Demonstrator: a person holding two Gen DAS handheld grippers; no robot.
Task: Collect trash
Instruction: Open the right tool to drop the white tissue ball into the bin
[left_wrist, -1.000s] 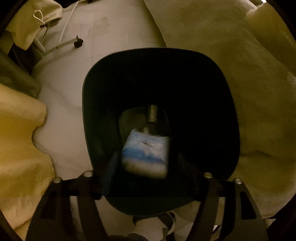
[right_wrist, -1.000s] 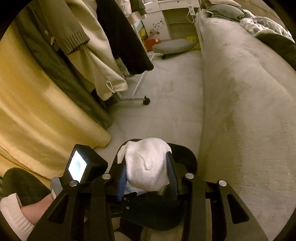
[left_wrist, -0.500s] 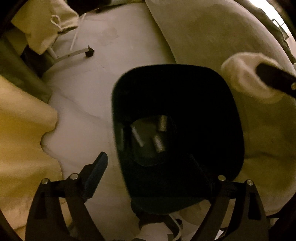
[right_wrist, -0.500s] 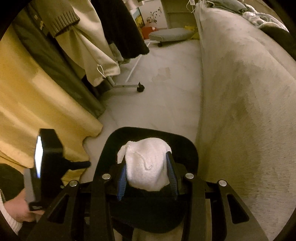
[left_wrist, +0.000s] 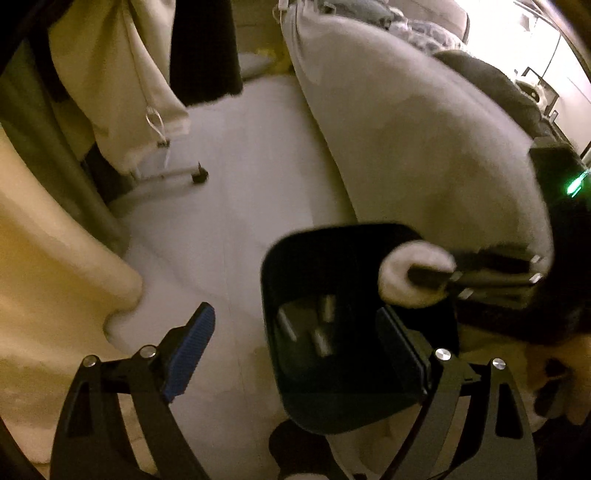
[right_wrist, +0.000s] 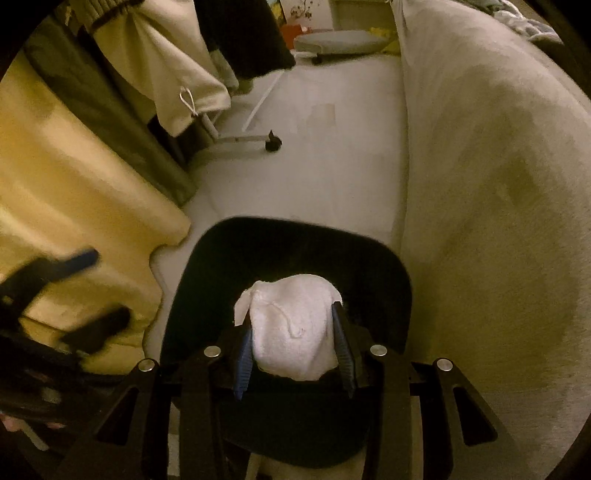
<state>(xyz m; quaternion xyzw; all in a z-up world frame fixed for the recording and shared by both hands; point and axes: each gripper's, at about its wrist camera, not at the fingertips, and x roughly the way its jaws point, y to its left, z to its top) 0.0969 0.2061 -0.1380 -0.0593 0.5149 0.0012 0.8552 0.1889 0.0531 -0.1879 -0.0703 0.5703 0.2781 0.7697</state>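
The right claw (right_wrist: 293, 349) is clamped on a white wad (right_wrist: 291, 328) above the near edge of the black bin (right_wrist: 295, 236), the left claw (left_wrist: 295, 343) spread apart empty; released here, the wad may catch the rim and fall to the floor (right_wrist: 332, 155).

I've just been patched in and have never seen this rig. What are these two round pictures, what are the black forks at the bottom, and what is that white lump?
Each picture comes from a fisheye camera mounted on a hand-held gripper, looking forward along its two jaws; the black forks are those jaws. A person carries one gripper in each hand. In the left wrist view, the left gripper is open and empty beside a dark bin on the pale floor, between a yellow curtain and a grey bed. In the right wrist view, the right gripper is shut on a white wad, seemingly crumpled tissue or cloth, held over the bin's mouth.
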